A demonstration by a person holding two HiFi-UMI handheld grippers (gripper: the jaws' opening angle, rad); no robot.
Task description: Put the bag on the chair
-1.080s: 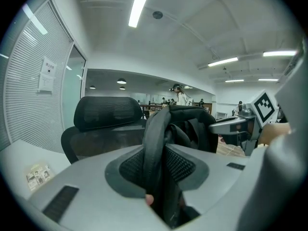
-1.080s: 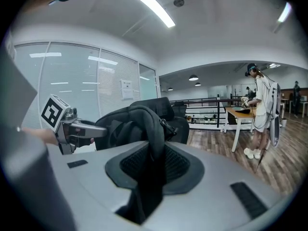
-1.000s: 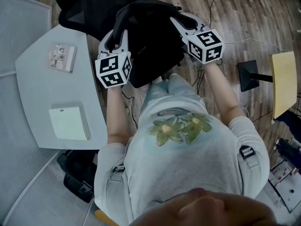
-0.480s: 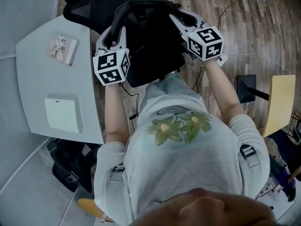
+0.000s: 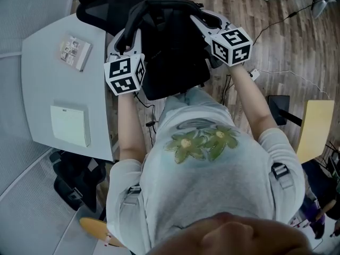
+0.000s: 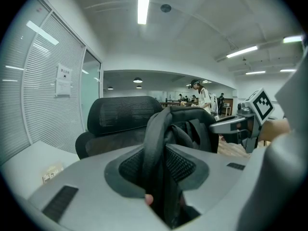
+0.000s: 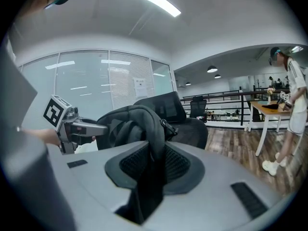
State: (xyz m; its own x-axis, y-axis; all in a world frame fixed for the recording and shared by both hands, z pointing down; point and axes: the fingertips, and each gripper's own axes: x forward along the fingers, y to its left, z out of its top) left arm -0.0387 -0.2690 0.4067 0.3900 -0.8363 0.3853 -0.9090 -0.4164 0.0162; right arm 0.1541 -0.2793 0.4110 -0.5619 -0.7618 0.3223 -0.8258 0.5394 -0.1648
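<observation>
Arms stretch forward side by side, the left arm point(image 5: 127, 126) and the right arm point(image 5: 252, 102), both nearly straight. The left claw point(image 5: 129, 40) points ahead and a bit inward. It is squeezed shut on a black strap point(image 6: 156, 148). The right claw point(image 5: 204, 23) points ahead and inward too, and it pinches the other strap point(image 7: 154, 134). The bag point(image 5: 172, 57) hangs between the two claws, over the person's legs. The black chair point(image 5: 106, 4) stands just past both claws, behind the bag. It is hard to tell if the bag touches the seat. The grey table point(image 5: 48, 89) sits just beside the left claw, on its outer side, with its edge close by. On the outer side of the right claw the wood floor point(image 5: 276, 36) spreads wide.
</observation>
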